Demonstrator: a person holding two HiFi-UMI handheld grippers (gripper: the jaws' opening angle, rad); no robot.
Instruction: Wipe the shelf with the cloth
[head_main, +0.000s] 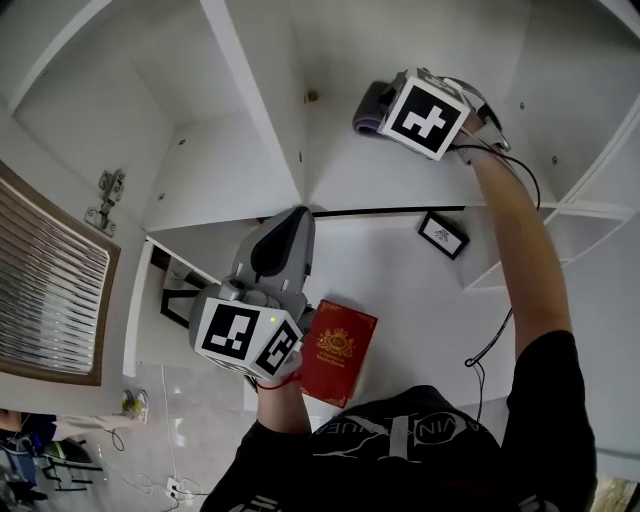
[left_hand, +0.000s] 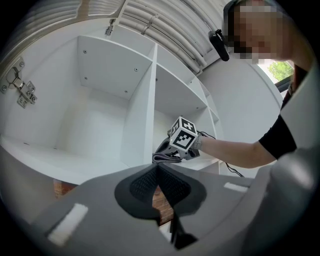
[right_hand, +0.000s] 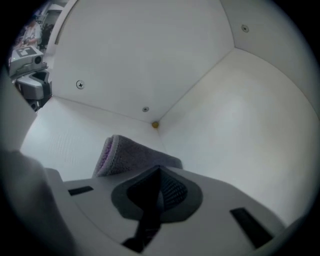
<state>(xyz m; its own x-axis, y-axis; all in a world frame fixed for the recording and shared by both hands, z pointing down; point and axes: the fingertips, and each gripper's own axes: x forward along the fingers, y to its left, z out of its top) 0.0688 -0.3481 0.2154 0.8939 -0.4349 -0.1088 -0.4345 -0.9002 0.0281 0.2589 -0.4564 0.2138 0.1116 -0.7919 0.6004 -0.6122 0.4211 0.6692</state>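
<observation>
Cloth (right_hand: 132, 157) is pinched in the shut right claw (right_hand: 160, 172) and lies folded on the shelf (right_hand: 65, 132) floor, at 1 o'clock in the head view. It is held low, probably so its broad face drags along the board. In the right gripper view its long axis runs 9 to 3 o'clock across the claw, with the purple fold at 9 and the front edge toward the back corner at 12. Left claw (left_hand: 157, 170) waits at 7 o'clock, tips together on nothing — likely just kept clear.

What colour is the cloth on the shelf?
The cloth is grey with a purple edge, clearest in the right gripper view.
</observation>
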